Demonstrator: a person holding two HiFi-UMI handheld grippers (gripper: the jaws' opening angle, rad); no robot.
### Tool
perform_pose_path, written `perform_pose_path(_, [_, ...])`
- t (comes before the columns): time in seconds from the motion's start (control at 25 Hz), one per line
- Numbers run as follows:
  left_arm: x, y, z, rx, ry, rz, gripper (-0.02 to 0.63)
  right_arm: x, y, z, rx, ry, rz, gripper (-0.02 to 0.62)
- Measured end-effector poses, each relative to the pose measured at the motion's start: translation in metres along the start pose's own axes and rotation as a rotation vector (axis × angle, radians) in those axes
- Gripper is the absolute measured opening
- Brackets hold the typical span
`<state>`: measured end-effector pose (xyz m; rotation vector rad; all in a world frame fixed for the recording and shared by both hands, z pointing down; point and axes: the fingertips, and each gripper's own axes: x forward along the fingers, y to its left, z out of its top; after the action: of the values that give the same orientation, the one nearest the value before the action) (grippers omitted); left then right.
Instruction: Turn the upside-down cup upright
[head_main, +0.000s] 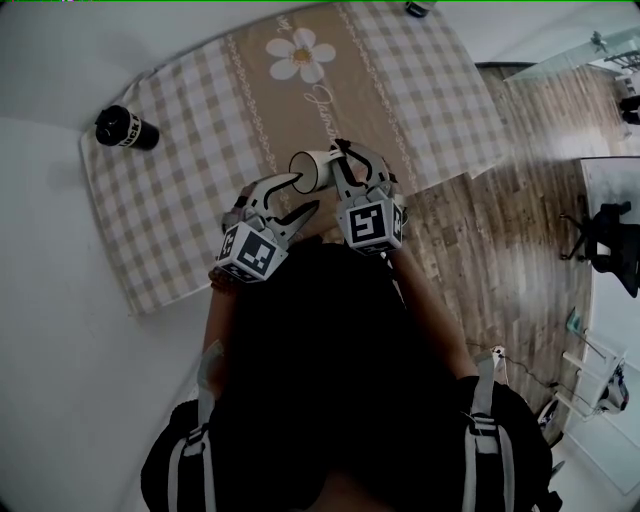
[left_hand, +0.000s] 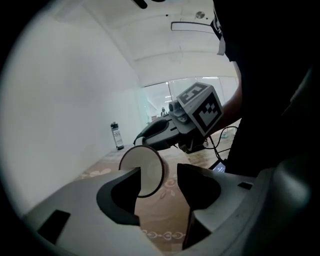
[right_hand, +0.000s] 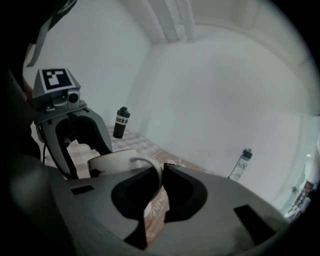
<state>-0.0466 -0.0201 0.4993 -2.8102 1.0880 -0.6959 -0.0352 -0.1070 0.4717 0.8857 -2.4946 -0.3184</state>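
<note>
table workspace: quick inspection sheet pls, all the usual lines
surface: checked tablecloth with a daisy print
job's things: white cup on its side, held by its handle
clutter: black bottle near the cloth's far left corner; clear bottle at the far edge
grippers: right gripper shut on the cup's handle; left gripper open, jaws apart beside the cup's round end
cables: thin dark cable near the floor
surroundings: wooden floor, white walls, chair at the right

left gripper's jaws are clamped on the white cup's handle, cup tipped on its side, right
No, it is the right gripper whose jaws are clamped on the handle of the white ceramic cup; the right gripper view shows it. The rest holds.
</note>
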Motion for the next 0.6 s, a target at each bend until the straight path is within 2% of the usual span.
perform_pose_path(0.12, [0.004,-0.006,0.002,-0.009,-0.008,-0.012,0.239,0.001,0.008,0.005,-0.078,0.003,-0.001,0.034])
perform_pose_path(0.24, [0.006,-0.004,0.011,-0.01,-0.027,0.01,0.132,0.001,0.013,0.008,-0.088,-0.003,0.01,0.032])
perform_pose_path(0.32, [0.007,-0.006,0.011,-0.004,-0.021,0.001,0.121,0.001,0.015,0.008,-0.101,-0.001,0.011,0.033])
perform_pose_path(0.36, [0.007,-0.008,0.009,0.001,-0.011,-0.005,0.095,0.001,0.016,0.008,-0.108,0.002,0.01,0.034])
perform_pose_path(0.48, [0.009,-0.012,0.001,-0.001,0.02,-0.019,0.08,0.0,0.019,0.007,-0.152,0.007,0.008,0.034])
perform_pose_path(0.6, [0.011,-0.014,-0.002,-0.039,0.038,-0.038,0.074,0.0,0.023,0.008,-0.213,0.006,0.005,0.034])
